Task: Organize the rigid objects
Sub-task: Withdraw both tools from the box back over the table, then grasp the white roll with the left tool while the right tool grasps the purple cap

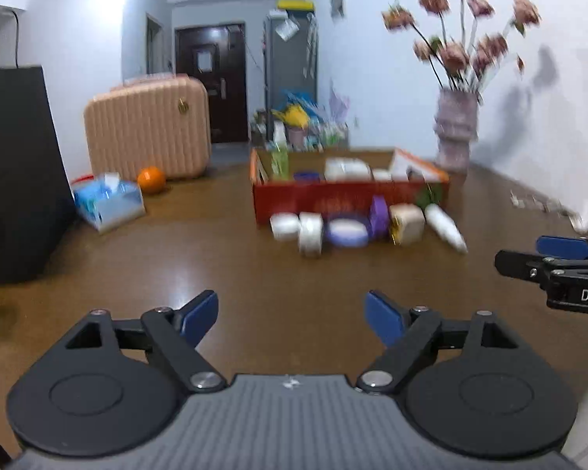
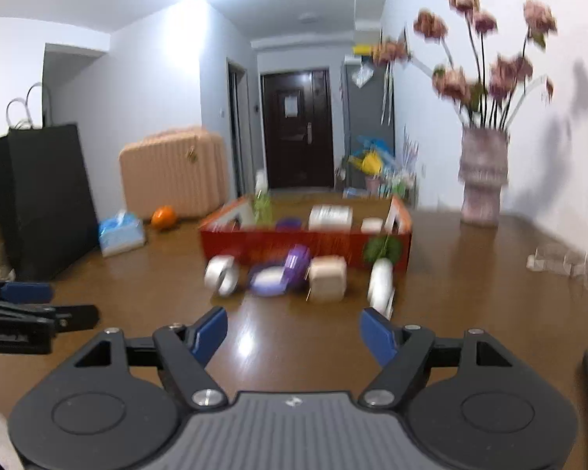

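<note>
A red cardboard box (image 1: pixel 333 199) (image 2: pixel 262 244) stands on the brown table with several items inside. In front of it lies a row of small containers: white jars (image 1: pixel 309 231) (image 2: pixel 221 274), a purple-lidded tub (image 1: pixel 349 232) (image 2: pixel 272 280), a beige box (image 1: pixel 407 222) (image 2: pixel 327 278) and a white bottle (image 1: pixel 447 227) (image 2: pixel 381 280). My left gripper (image 1: pixel 292 319) is open and empty, well short of the row. The right gripper (image 2: pixel 293 337) is likewise open and empty, its fingers (image 1: pixel 529 260) showing at the right edge of the left wrist view.
A vase of pink flowers (image 1: pixel 454 129) (image 2: pixel 482 180) stands at the back right by the wall. A black paper bag (image 1: pixel 15 172) (image 2: pixel 45 199), a blue tissue box (image 1: pixel 109 203), an orange ball (image 1: pixel 151 180) and a pink suitcase (image 1: pixel 149 125) sit at the left.
</note>
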Motion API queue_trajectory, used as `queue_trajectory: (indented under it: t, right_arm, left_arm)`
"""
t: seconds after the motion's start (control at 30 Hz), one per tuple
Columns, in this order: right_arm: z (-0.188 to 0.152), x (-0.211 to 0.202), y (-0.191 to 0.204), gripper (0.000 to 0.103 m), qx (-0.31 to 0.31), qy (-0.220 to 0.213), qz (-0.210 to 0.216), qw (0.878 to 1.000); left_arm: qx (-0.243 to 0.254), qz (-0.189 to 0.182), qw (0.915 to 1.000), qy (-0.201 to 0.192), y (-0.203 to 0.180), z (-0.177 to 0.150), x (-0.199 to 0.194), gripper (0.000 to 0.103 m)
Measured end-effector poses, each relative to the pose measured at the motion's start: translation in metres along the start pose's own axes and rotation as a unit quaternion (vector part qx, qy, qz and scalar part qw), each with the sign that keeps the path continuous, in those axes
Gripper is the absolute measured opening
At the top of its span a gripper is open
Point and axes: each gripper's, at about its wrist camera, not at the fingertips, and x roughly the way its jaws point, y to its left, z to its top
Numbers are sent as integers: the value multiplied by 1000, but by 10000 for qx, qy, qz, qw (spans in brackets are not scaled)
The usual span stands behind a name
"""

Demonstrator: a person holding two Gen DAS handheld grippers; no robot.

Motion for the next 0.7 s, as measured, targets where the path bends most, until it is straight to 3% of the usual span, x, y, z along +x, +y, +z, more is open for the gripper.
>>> queue_trajectory:
  t: [0.17,0.33,0.7]
  right_arm:
    - [-22,3,7,74,48,283,-73,9996]
    - [-23,6,6,73,78,286,-72,9995]
    - [2,54,-8,67,41,376,-129,9992]
  left_arm:
    - [-60,-57,9994,326,0,-19,5,84]
    - [-46,-190,9993,326,-1,-21,9,84]
    - [-79,-237,9993,261,-2,14,65,75]
